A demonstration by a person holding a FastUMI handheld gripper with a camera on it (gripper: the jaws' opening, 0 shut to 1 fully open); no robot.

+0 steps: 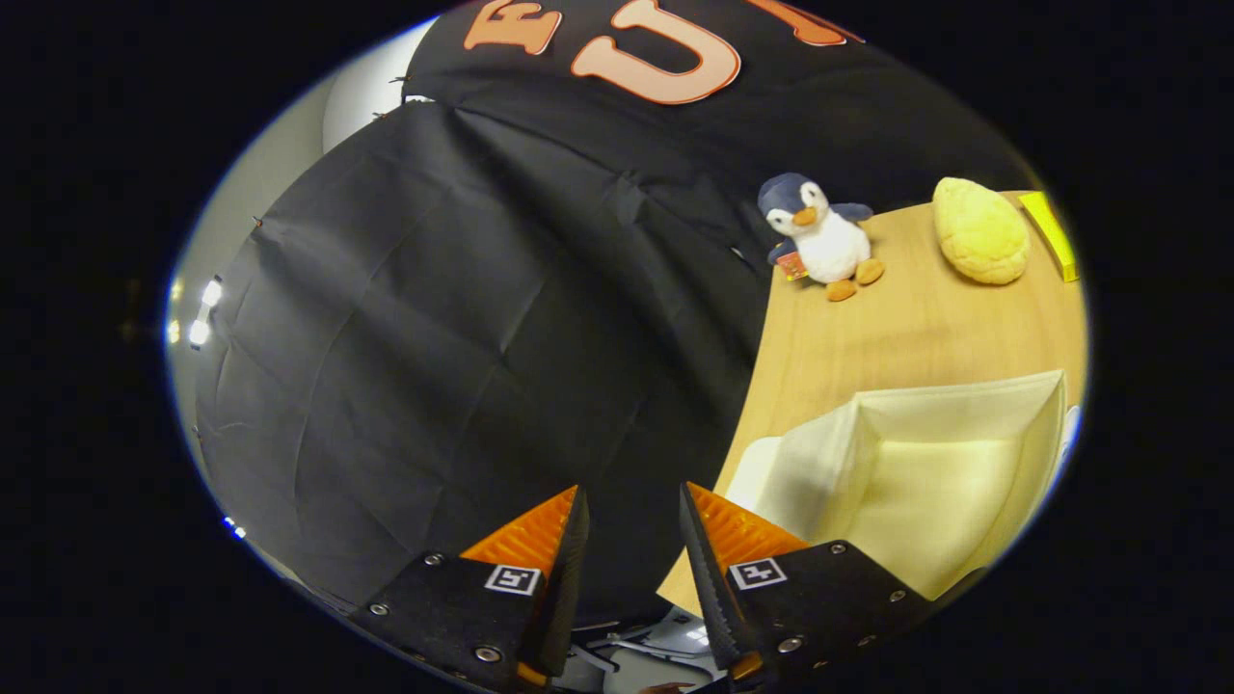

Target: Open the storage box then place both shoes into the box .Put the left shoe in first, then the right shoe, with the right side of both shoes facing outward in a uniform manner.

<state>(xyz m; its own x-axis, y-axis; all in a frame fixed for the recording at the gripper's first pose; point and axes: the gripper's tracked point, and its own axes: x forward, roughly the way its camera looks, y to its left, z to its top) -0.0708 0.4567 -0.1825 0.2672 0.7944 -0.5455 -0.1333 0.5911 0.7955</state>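
Off to the side of the fingers, on the pale wooden tabletop (868, 337), sits the cream fabric storage box (925, 472) with soft, folded walls, and from here I see into its hollow, which looks open and has nothing in it that I can make out. My gripper (631, 525) points mostly at the black cloth wall, with its fingers parted and a clear gap between them; nothing is held. The box lies beside the nearer finger, not ahead of it, so I judge that I am between moves, with the shoes yet to be fetched. I cannot see either shoe from this angle.

Beyond the box, near the cloth, a small plush penguin (815, 236) with a dark blue back and white belly stands upright, and well apart from it rests a yellow rounded cushion-like lump (979, 231), with a yellow flat item (1051, 236) just beside that.

To do this step well, I would swing the view round until the left shoe is found, keep the fingers wide on approach, and take the shoe by its upper or heel collar so that it hangs level. I would also note which side is its right before lifting, since that side must face outward once it lands in the soft-walled box.
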